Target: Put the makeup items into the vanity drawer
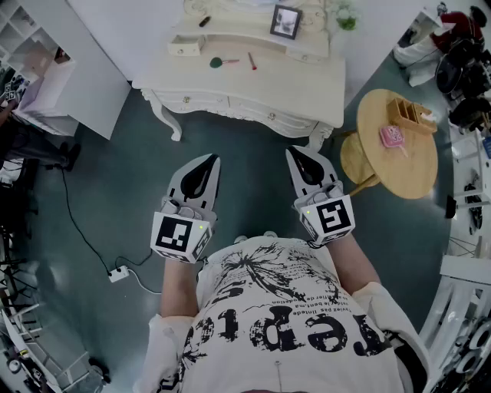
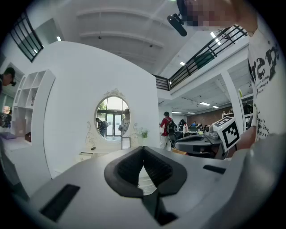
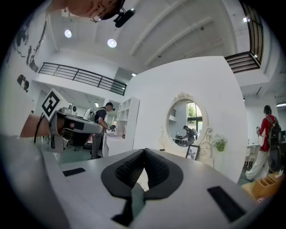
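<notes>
The white vanity (image 1: 307, 88) stands ahead of me in the head view. On its top lie a green round item (image 1: 217, 62), a red stick (image 1: 252, 61) and a small black item (image 1: 204, 21), next to a little drawer box (image 1: 186, 46). Two front drawers (image 1: 230, 106) look closed. My left gripper (image 1: 211, 159) and right gripper (image 1: 294, 152) hover side by side over the floor, short of the vanity, both shut and empty. The jaws meet at the tips in the left gripper view (image 2: 143, 148) and the right gripper view (image 3: 145, 151).
A picture frame (image 1: 285, 21) and a plant (image 1: 345, 15) stand at the vanity's back. A round wooden table (image 1: 414, 165) at the right carries a pink item (image 1: 393, 137) and a wooden organizer (image 1: 410, 113). A power strip (image 1: 117, 273) with its cable lies on the floor at left. An oval mirror (image 3: 187, 117) shows beyond.
</notes>
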`<state>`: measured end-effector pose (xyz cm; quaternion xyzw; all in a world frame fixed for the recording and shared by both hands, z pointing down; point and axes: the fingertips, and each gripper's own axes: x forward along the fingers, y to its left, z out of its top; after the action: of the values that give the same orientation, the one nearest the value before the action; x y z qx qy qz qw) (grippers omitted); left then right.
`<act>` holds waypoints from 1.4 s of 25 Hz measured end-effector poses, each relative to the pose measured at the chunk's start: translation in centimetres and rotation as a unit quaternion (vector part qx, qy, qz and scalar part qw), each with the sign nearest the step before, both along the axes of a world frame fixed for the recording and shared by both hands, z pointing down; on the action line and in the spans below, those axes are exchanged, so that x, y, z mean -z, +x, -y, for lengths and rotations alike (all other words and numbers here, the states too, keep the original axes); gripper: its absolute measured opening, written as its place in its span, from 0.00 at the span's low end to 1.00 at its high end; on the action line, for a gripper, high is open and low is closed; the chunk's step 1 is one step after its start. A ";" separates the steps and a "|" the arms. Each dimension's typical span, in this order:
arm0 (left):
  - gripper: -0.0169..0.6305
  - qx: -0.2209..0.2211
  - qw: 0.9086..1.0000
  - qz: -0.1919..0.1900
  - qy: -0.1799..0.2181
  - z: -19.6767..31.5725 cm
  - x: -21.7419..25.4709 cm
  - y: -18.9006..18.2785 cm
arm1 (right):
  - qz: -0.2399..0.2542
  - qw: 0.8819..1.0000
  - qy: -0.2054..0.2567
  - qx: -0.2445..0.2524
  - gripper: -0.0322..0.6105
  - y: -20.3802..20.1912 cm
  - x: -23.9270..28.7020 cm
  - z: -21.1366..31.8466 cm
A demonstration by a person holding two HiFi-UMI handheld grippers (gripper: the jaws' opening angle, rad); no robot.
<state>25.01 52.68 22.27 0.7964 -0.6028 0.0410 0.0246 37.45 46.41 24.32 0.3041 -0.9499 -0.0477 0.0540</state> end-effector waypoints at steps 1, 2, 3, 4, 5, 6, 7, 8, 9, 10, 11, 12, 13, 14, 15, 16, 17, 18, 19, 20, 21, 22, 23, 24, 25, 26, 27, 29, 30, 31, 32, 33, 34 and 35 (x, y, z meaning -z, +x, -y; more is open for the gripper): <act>0.05 -0.001 1.000 0.000 0.001 0.1 0.1 -0.3 | 0.000 1.000 0.003 0.001 0.07 -0.3 0.2 0.1; 0.05 -0.002 1.000 0.000 0.001 0.2 0.1 -0.6 | 0.000 1.000 0.005 0.001 0.07 -0.6 0.3 0.1; 0.05 -0.003 1.000 0.000 0.002 0.3 0.1 -0.9 | 0.000 1.000 0.007 0.000 0.07 -0.9 0.4 0.2; 0.05 -0.004 1.000 -0.001 0.002 0.3 0.1 -1.1 | 0.001 1.000 0.007 -0.001 0.07 -1.1 0.4 0.2; 0.05 -0.004 1.000 -0.001 0.003 0.2 0.1 -1.4 | 0.001 1.000 0.007 -0.003 0.07 -1.3 0.4 0.2; 0.05 -0.005 1.000 -0.002 0.003 0.2 0.0 -1.6 | 0.001 1.000 0.007 -0.004 0.07 -1.6 0.4 0.1; 0.05 -0.006 1.000 -0.003 0.003 0.1 0.0 -1.8 | 0.001 1.000 0.007 -0.005 0.07 -1.8 0.3 0.1; 0.05 -0.008 1.000 -0.003 0.003 0.1 0.0 -2.1 | 0.002 1.000 0.006 -0.007 0.07 -2.1 0.3 0.0; 0.05 -0.009 1.000 -0.003 0.002 0.1 0.0 -2.4 | 0.002 1.000 0.004 -0.010 0.07 -2.4 0.3 0.0; 0.05 -0.010 1.000 -0.004 0.002 0.2 0.0 -2.8 | 0.002 1.000 0.003 -0.012 0.07 -2.7 0.3 0.0; 0.05 -0.012 1.000 -0.005 0.003 0.2 -0.1 -3.2 | 0.002 1.000 0.002 -0.014 0.07 -3.0 0.3 0.0; 0.05 -0.013 1.000 -0.005 0.003 0.1 -0.1 -3.5 | 0.002 1.000 0.001 -0.016 0.07 -3.3 0.2 -0.1; 0.05 -0.015 1.000 -0.006 0.003 0.1 -0.2 -3.9 | 0.002 1.000 0.001 -0.017 0.07 -3.7 0.2 -0.2; 0.05 -0.016 1.000 -0.007 0.003 0.0 -0.4 -4.2 | 0.004 1.000 0.000 -0.016 0.07 -4.0 0.1 -0.3; 0.05 -0.018 1.000 -0.009 0.003 -0.1 -0.6 -4.5 | 0.009 1.000 0.000 -0.015 0.07 -4.3 0.0 -0.5; 0.05 -0.019 1.000 -0.010 0.003 -0.3 -0.8 -4.8 | 0.017 1.000 0.001 -0.015 0.07 -4.5 0.1 -0.7; 0.05 -0.020 1.000 -0.011 0.003 -0.4 -0.9 -5.1 | 0.027 0.999 0.002 -0.017 0.07 -4.8 0.2 -0.8; 0.05 -0.020 1.000 -0.011 0.003 -0.6 -1.1 -5.5 | 0.036 0.999 0.003 -0.020 0.11 -5.1 0.3 -0.9; 0.05 -0.020 1.000 -0.012 0.002 -0.8 -1.3 -5.9 | 0.043 0.999 0.005 -0.020 0.34 -5.5 0.4 -0.9; 0.05 -0.020 1.000 -0.013 0.001 -1.0 -1.5 -6.3 | 0.050 0.999 0.007 -0.020 0.64 -6.0 0.5 -0.9; 0.05 -0.018 1.000 -0.015 0.001 -1.1 -1.7 -6.8 | 0.054 0.998 0.011 -0.023 0.77 -6.4 0.5 -0.8; 0.05 -0.016 1.000 -0.016 -0.001 -1.3 -2.0 -7.3 | 0.056 0.998 0.017 -0.027 0.83 -6.8 0.6 -0.6; 0.05 -0.014 1.000 -0.017 -0.002 -1.3 -2.3 -7.8 | 0.055 0.998 0.022 -0.030 0.88 -7.2 0.5 -0.4; 0.05 -0.011 1.000 -0.018 -0.004 -1.2 -2.6 -8.2 | 0.051 0.998 0.023 -0.031 0.91 -7.5 0.2 -0.1; 0.05 -0.008 1.000 -0.020 -0.006 -1.0 -2.9 -8.6 | 0.046 0.998 0.020 -0.030 0.93 -7.9 -0.1 0.3; 0.05 -0.005 1.000 -0.022 -0.008 -0.7 -3.1 -8.9 | 0.043 0.999 0.013 -0.027 0.94 -8.3 -0.5 0.8; 0.05 -0.003 1.000 -0.022 -0.010 -0.2 -3.4 -9.2 | 0.042 0.999 0.004 -0.026 0.94 -8.6 -1.0 1.3; 0.05 0.001 1.000 -0.022 -0.011 1.3 -3.8 -9.9 | 0.041 0.999 -0.009 -0.024 0.94 -9.4 -1.7 3.1; 0.05 0.002 1.000 -0.021 -0.012 2.3 -4.1 -10.2 | 0.040 0.999 -0.012 -0.023 0.94 -9.8 -2.0 4.3; 0.05 0.004 1.000 -0.020 -0.013 3.3 -4.3 -10.5 | 0.039 0.999 -0.013 -0.021 0.94 -10.3 -2.2 5.5; 0.05 0.007 1.000 -0.017 -0.015 4.4 -4.6 -10.9 | 0.037 0.999 -0.014 -0.017 0.94 -10.8 -2.5 6.7; 0.05 0.011 1.000 -0.014 -0.017 5.5 -4.8 -11.2 | 0.037 0.999 -0.017 -0.014 0.94 -11.3 -2.8 8.0; 0.05 0.015 1.000 -0.010 -0.018 6.7 -4.9 -11.7 | 0.037 0.999 -0.019 -0.010 0.94 -11.8 -3.1 9.3; 0.05 0.020 1.000 -0.007 -0.019 7.9 -5.0 -12.1 | 0.038 0.999 -0.021 -0.005 0.94 -12.4 -3.3 10.8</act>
<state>12.89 44.74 27.27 0.7839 -0.6175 0.0466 0.0445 25.06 35.58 27.58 0.3093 -0.9505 -0.0153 0.0242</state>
